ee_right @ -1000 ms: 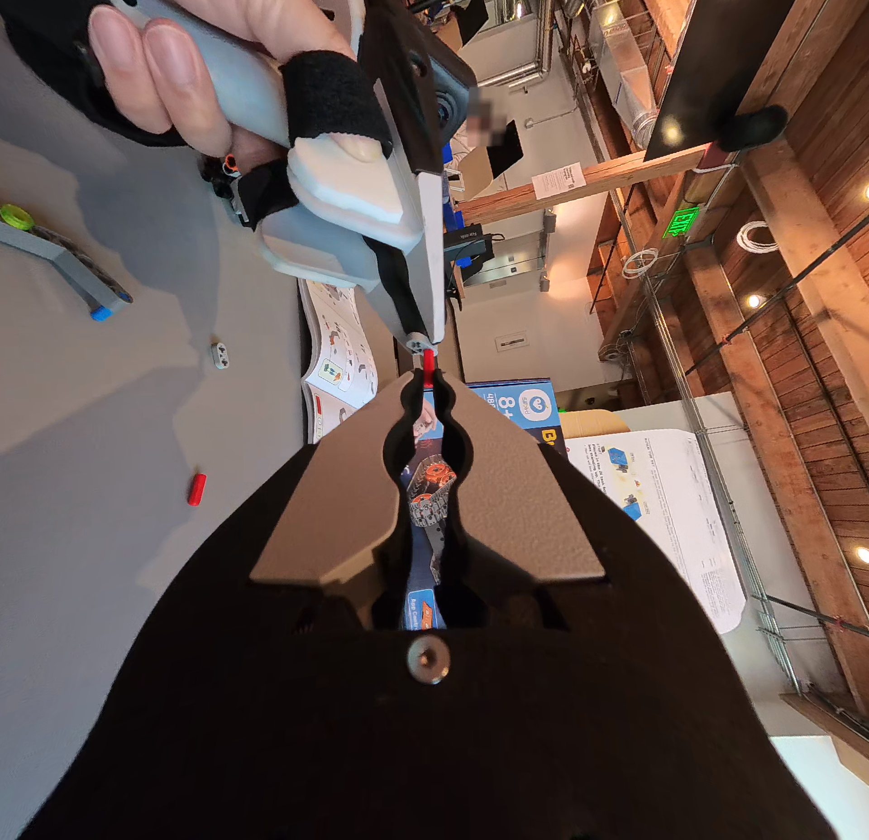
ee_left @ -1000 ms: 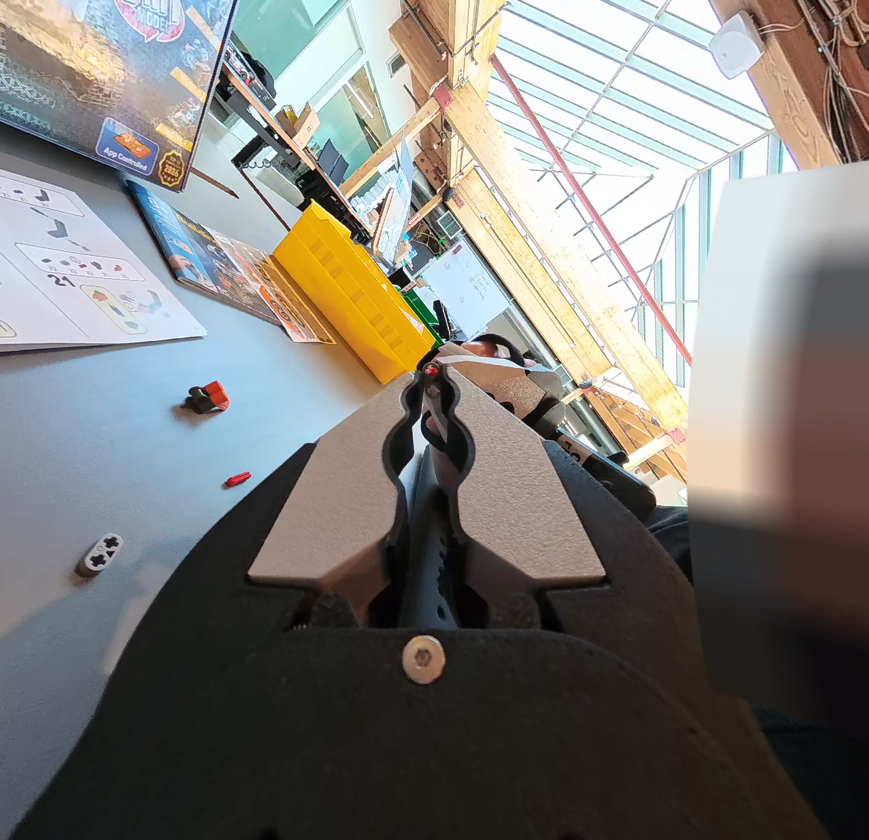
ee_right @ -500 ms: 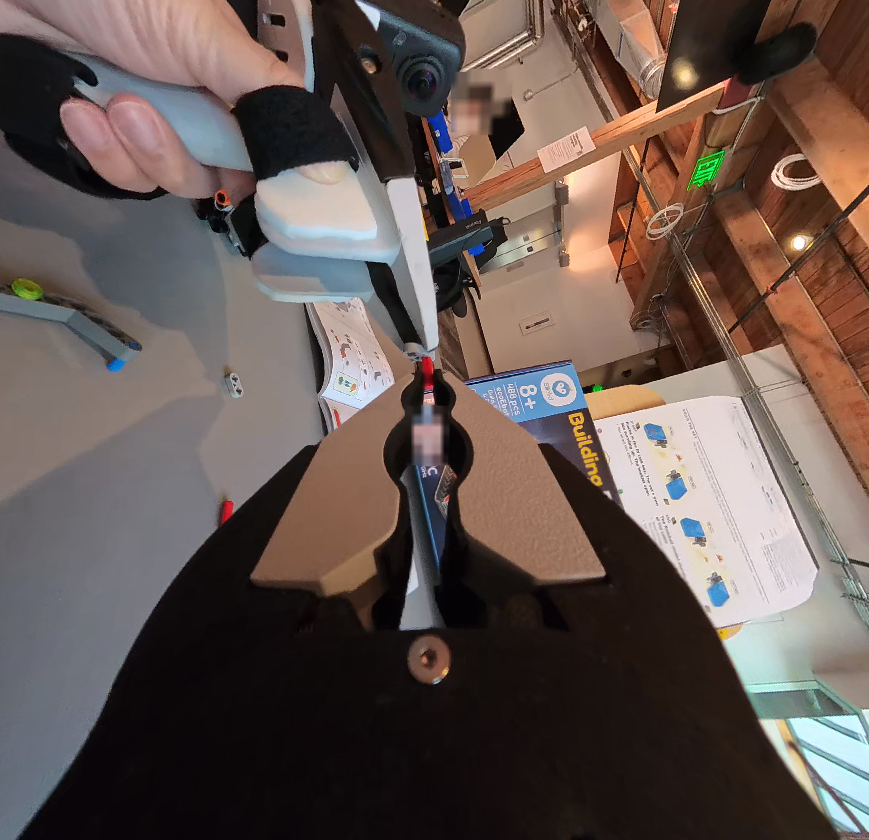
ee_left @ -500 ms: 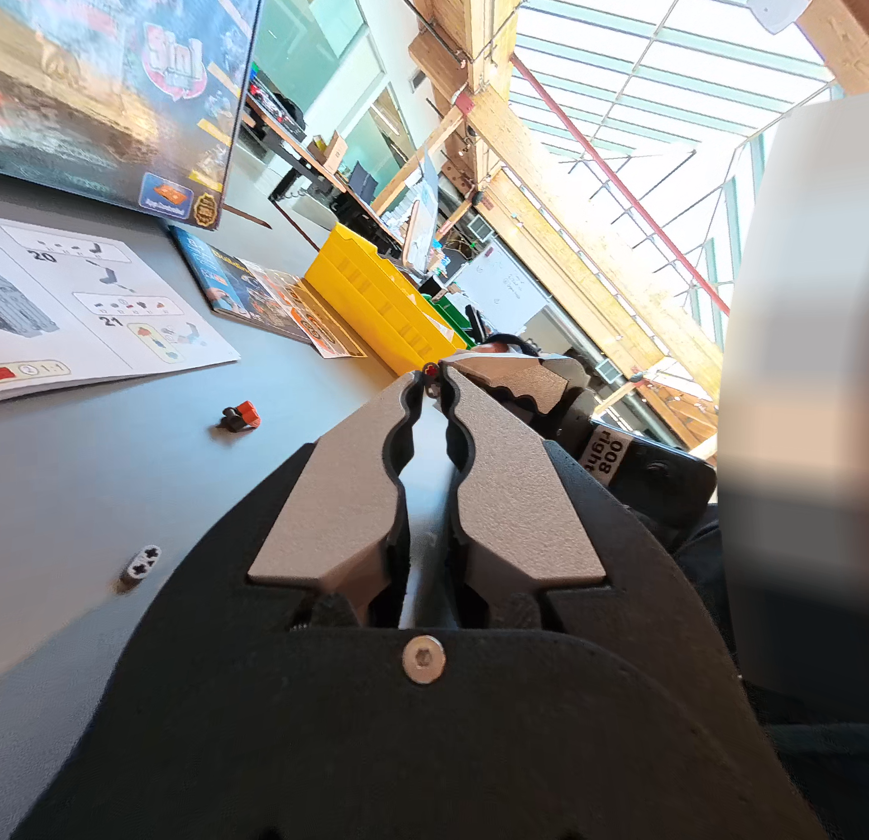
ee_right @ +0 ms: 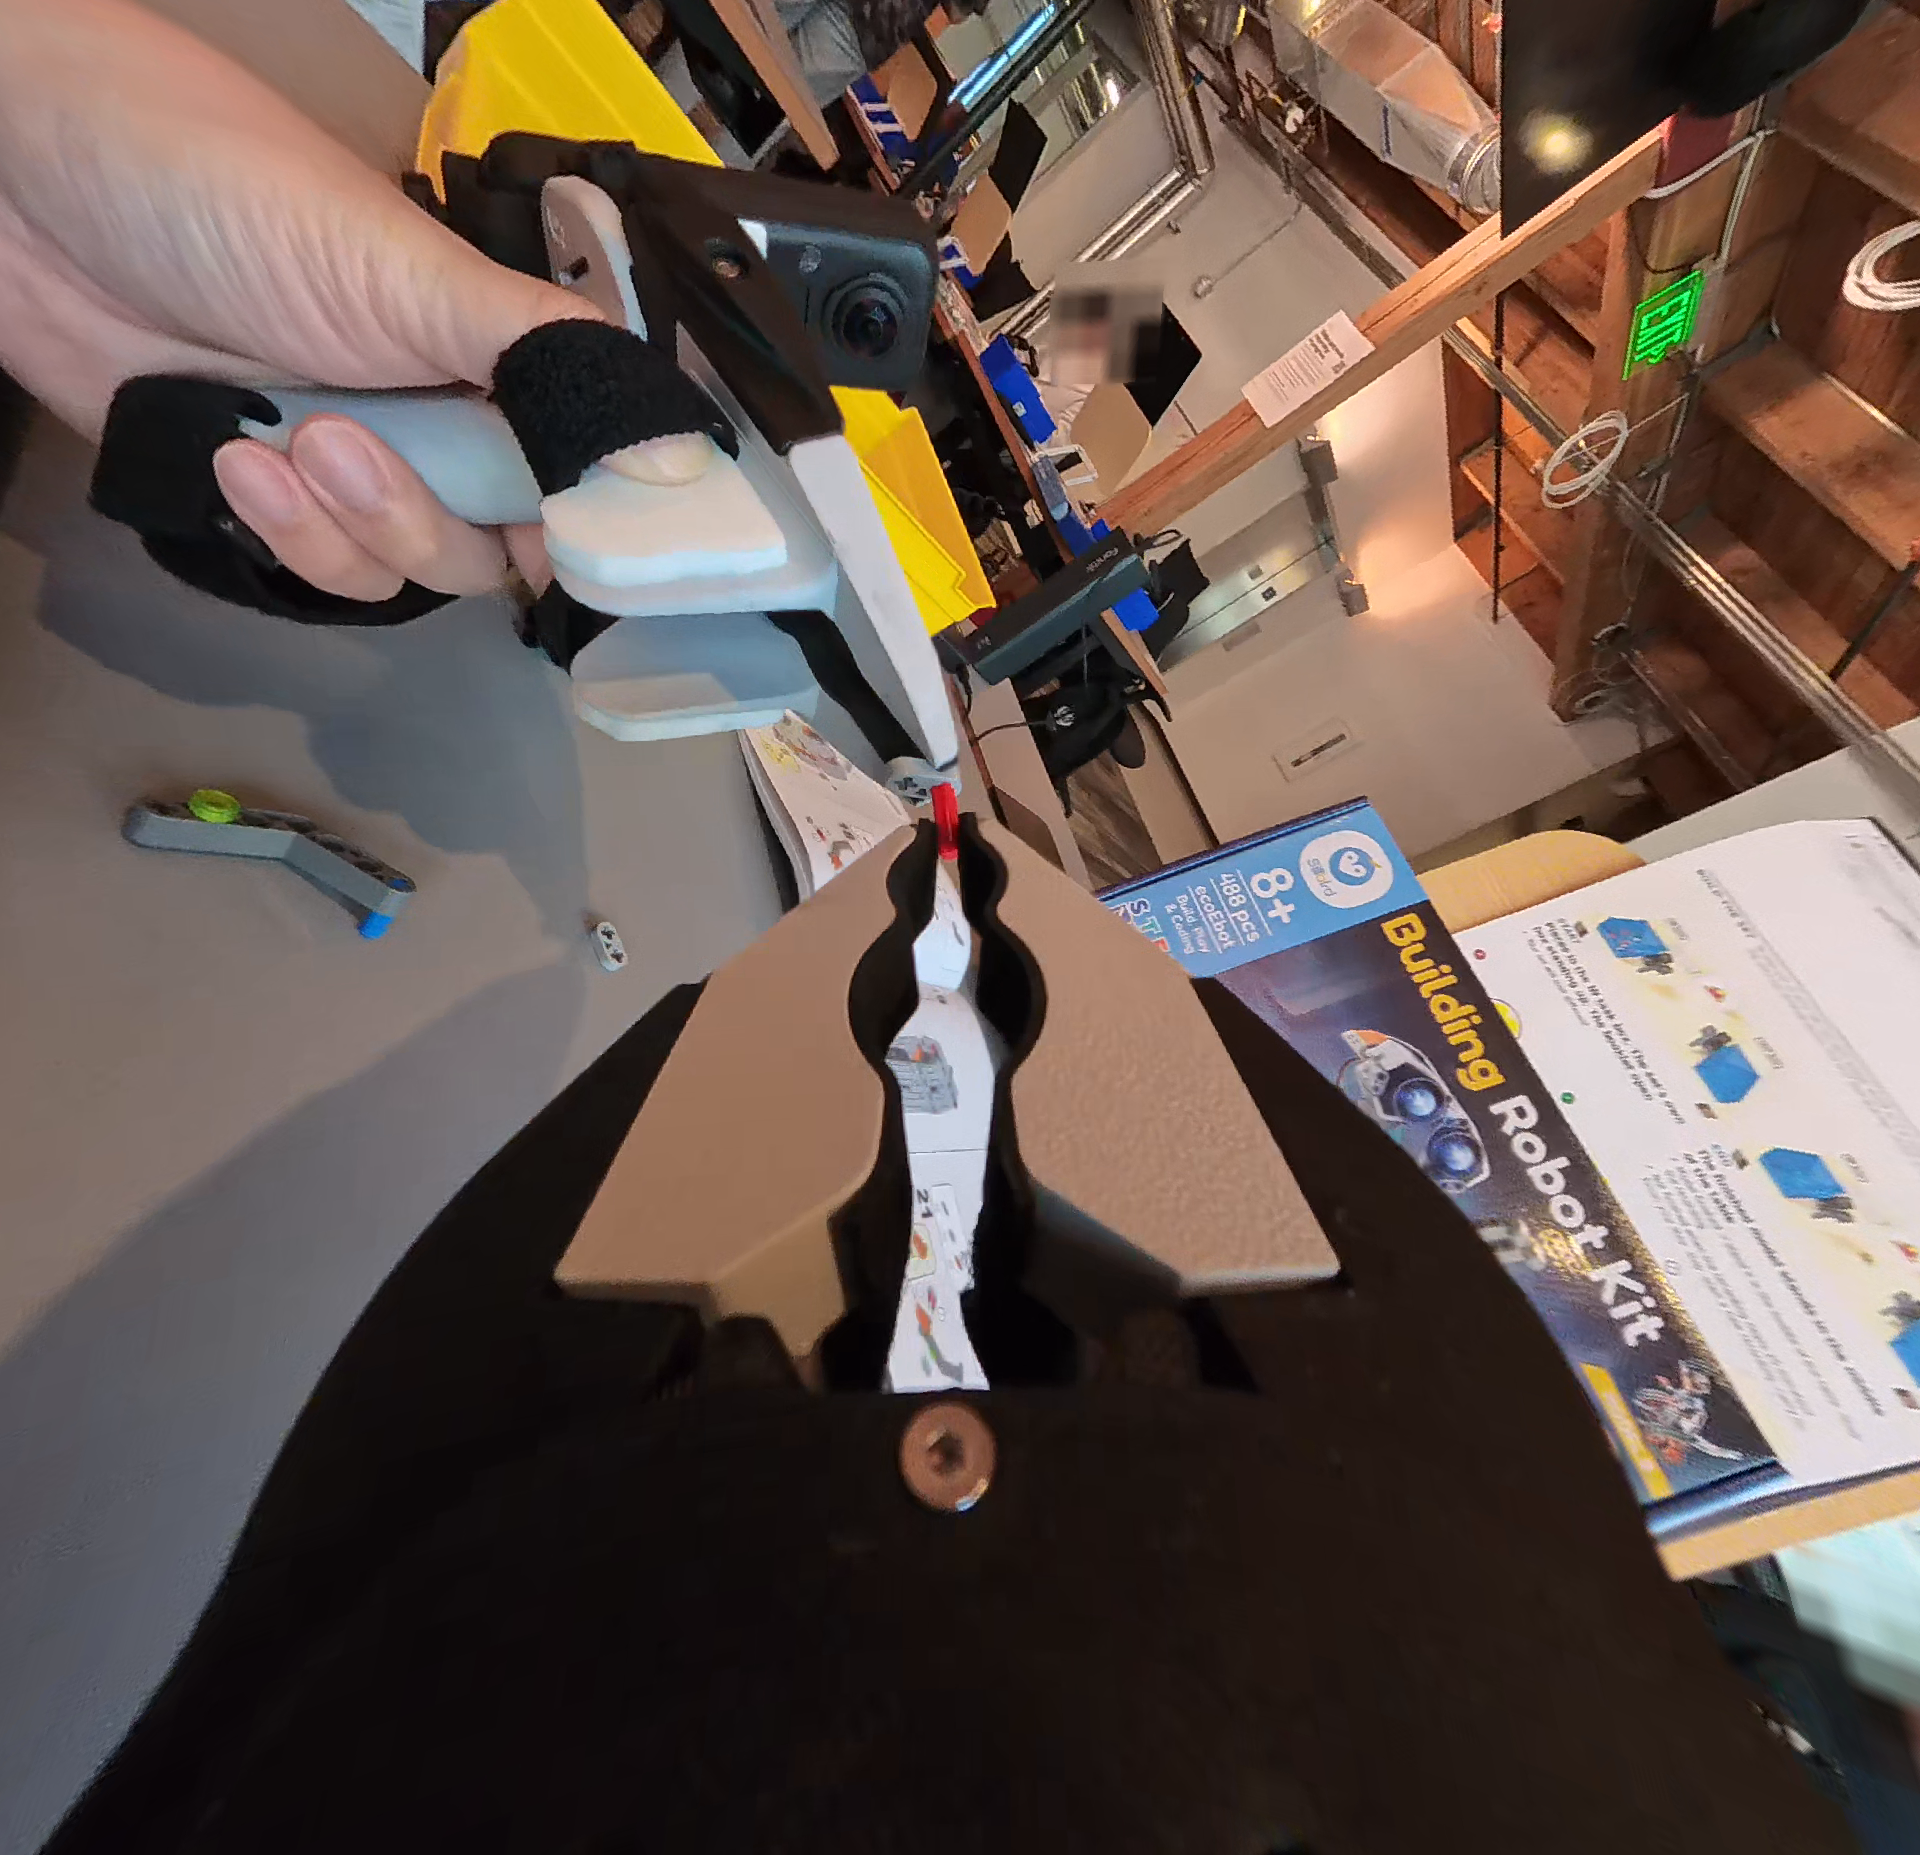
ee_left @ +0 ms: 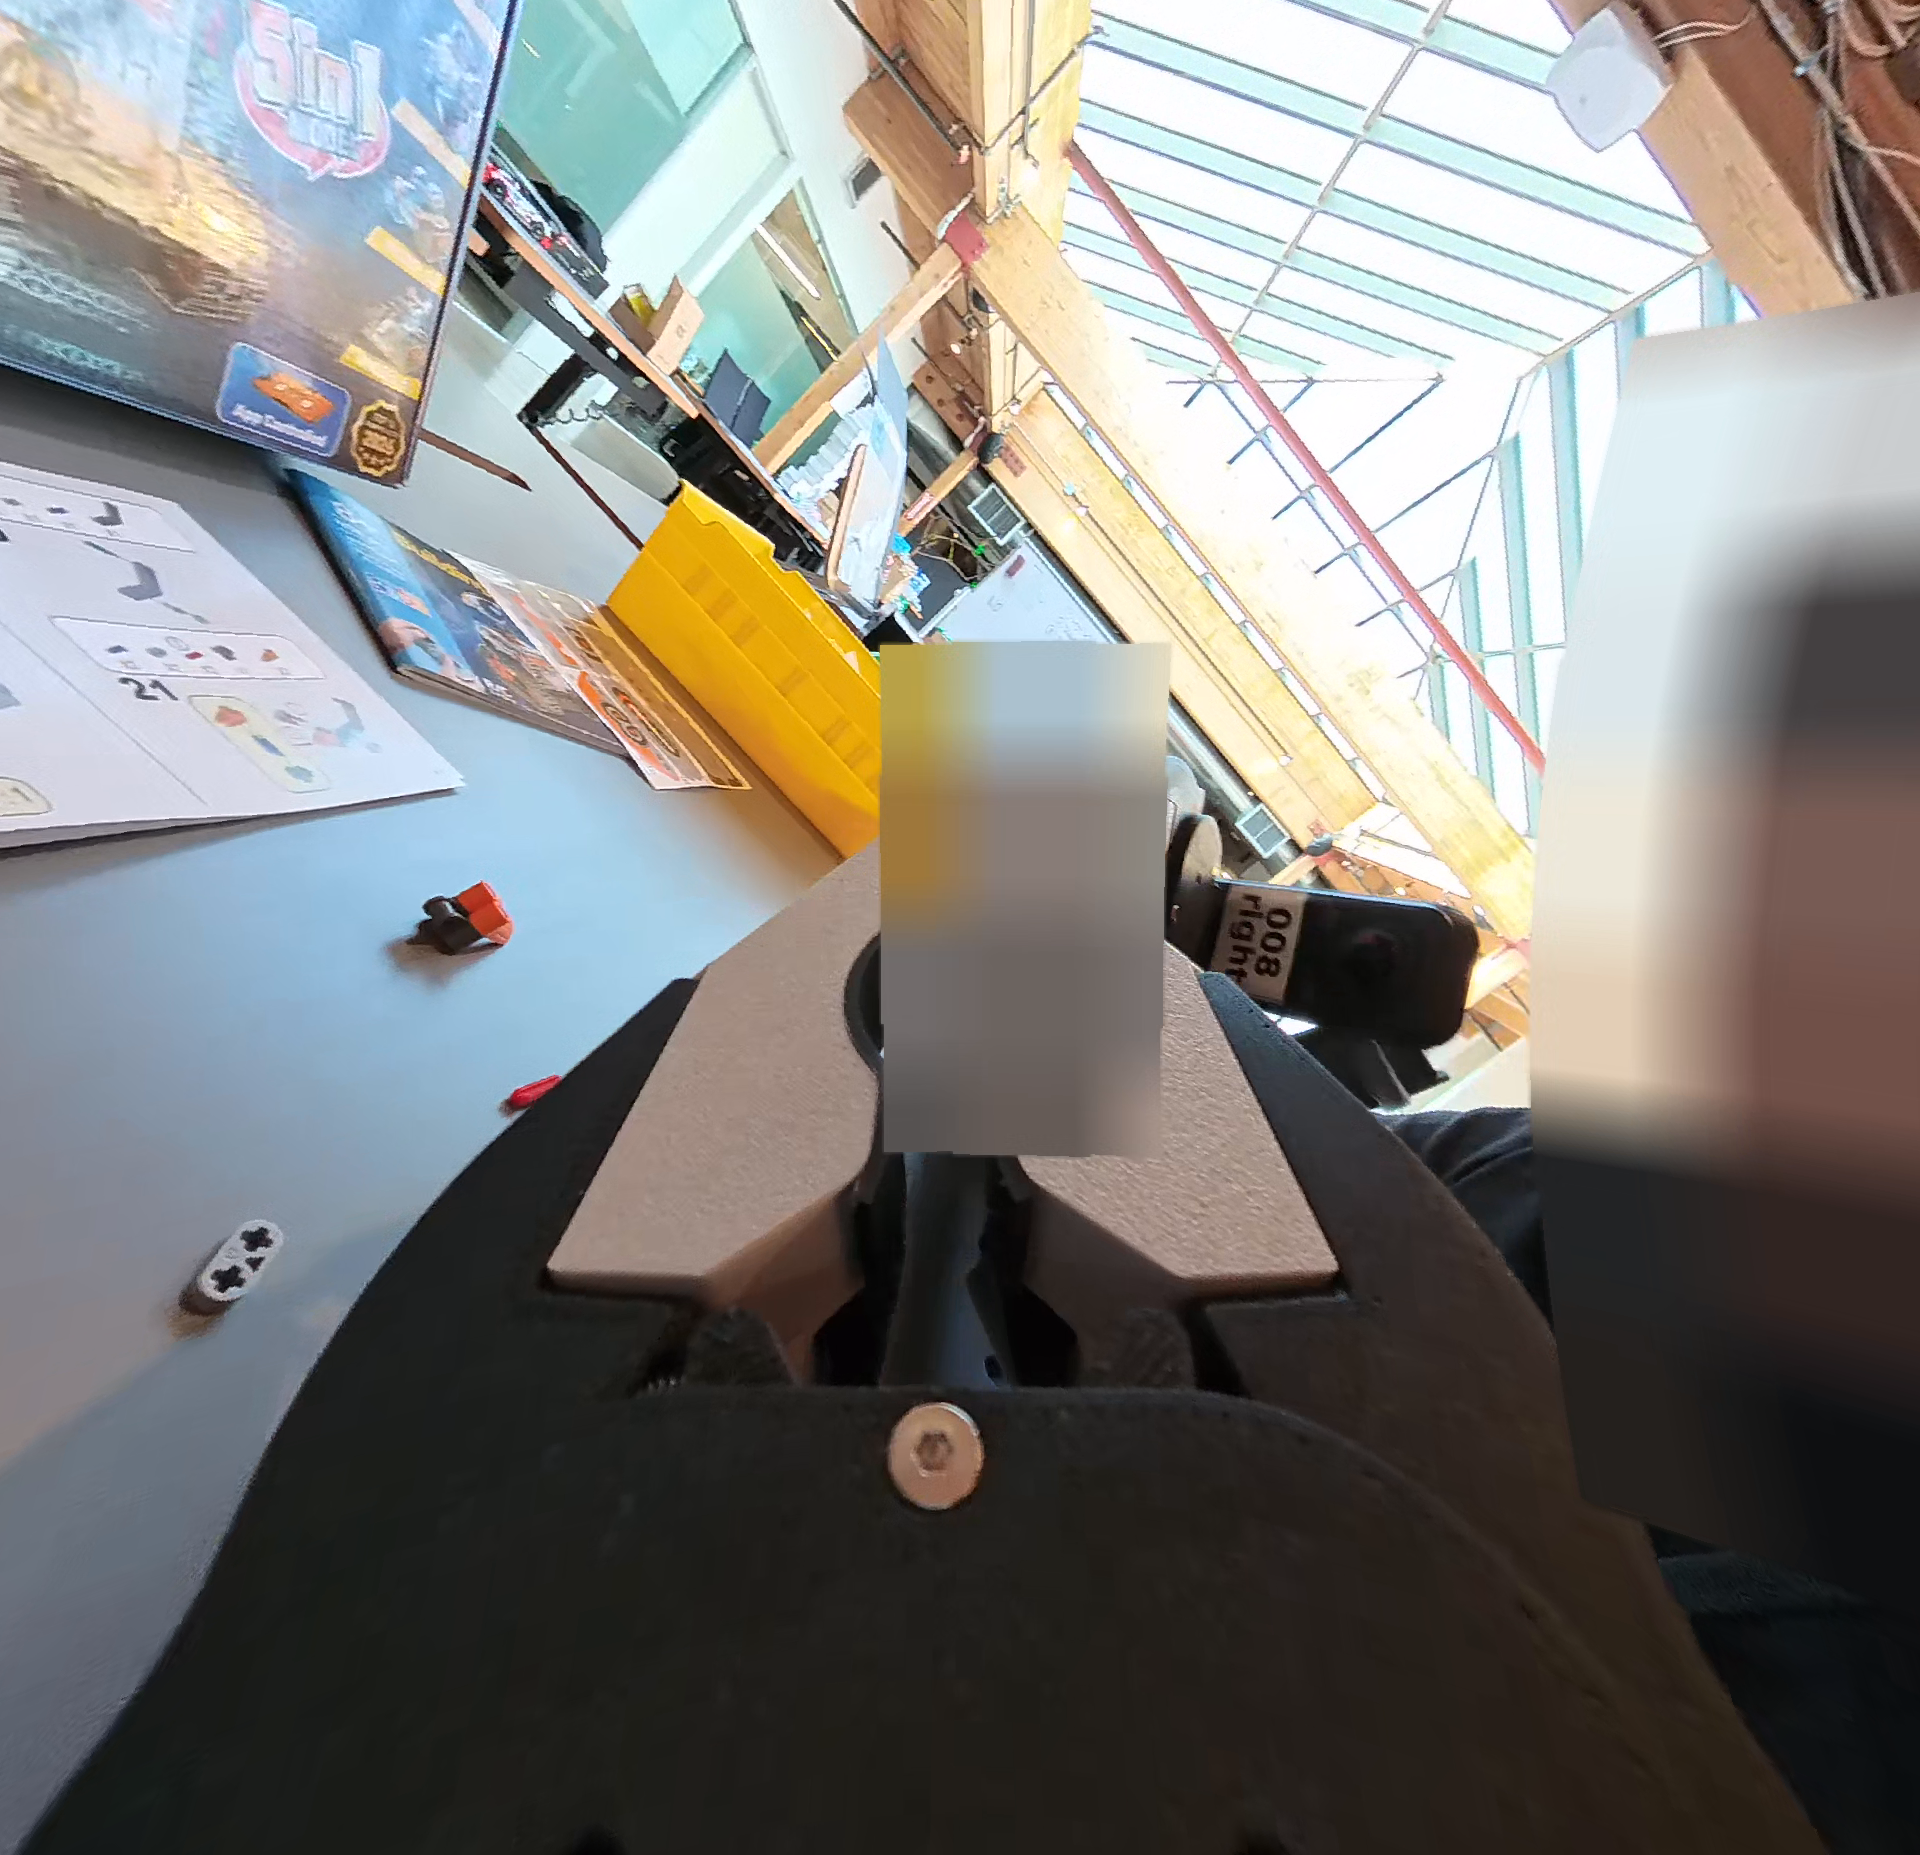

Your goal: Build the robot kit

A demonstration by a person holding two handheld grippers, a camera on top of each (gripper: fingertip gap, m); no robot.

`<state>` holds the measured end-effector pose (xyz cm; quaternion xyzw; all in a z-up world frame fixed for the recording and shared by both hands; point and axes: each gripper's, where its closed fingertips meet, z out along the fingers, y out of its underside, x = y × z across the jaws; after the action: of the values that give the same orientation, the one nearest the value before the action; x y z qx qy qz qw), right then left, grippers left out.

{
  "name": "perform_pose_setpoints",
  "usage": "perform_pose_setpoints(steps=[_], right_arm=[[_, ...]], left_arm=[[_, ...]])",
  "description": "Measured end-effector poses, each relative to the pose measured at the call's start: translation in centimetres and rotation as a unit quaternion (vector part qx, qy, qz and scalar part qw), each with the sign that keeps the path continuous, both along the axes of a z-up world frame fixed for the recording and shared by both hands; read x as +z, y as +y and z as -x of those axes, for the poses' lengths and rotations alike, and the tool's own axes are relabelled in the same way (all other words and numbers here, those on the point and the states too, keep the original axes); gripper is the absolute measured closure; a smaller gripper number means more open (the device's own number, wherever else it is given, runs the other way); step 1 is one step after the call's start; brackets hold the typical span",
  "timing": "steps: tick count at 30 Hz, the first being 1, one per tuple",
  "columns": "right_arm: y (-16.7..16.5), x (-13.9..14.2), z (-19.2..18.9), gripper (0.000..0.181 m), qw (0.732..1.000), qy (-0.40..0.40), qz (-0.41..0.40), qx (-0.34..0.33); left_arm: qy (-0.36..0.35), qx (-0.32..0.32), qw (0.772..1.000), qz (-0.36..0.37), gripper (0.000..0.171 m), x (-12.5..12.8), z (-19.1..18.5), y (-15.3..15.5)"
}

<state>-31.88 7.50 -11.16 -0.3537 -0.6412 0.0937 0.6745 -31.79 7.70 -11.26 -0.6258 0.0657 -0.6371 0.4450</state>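
Note:
In the right wrist view my right gripper (ee_right: 941, 831) is shut on a small red pin (ee_right: 943, 816) that sticks out past its tips. The pin's free end touches a small grey connector piece (ee_right: 910, 775) held at the tip of my left gripper (ee_right: 928, 756), which a hand (ee_right: 208, 247) holds above the grey table (ee_right: 260, 1078). In the left wrist view the left gripper's fingers (ee_left: 748, 1099) stand close together. A blurred patch hides their tips. The right gripper's camera (ee_left: 1340, 958) shows just beyond.
On the table lie a red pin (ee_left: 533, 1090), a grey two-hole connector (ee_left: 237, 1265), an orange and black piece (ee_left: 468, 915), an angled grey beam (ee_right: 281, 849), instruction sheets (ee_left: 187, 683) and a blue kit box (ee_right: 1455, 1130). A yellow bin (ee_left: 769, 652) stands behind. My left and right fingertips are right by each other. The angled grey beam (ee_right: 281, 849) is about equally far from each gripper, around 15 cm.
Both grippers have tilted and shifted together while staying tip to tip. The red pin stays against the grey piece. More of the table and the blue box shows in the right wrist view.

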Motion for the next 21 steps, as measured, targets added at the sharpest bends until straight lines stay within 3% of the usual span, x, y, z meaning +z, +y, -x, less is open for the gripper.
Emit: perform_pose_setpoints(steps=[6, 16, 21], right_arm=[[0.1, -0.2, -0.1, 0.178, 1.000, 0.001, 0.018, 0.009], [0.2, -0.4, 0.1, 0.178, 0.999, -0.024, -0.018, -0.015], [1.2, -1.1, -0.4, 0.178, 0.999, -0.043, 0.010, -0.022]], left_arm=[[-0.001, -0.017, 1.000, -0.008, 0.167, 0.3, -0.5, -0.4], [0.042, 0.024, 0.999, -0.009, 0.167, -0.7, -0.2, 0.3], [0.041, 0.036, 0.998, -0.013, 0.167, -0.5, 0.3, 0.5]])
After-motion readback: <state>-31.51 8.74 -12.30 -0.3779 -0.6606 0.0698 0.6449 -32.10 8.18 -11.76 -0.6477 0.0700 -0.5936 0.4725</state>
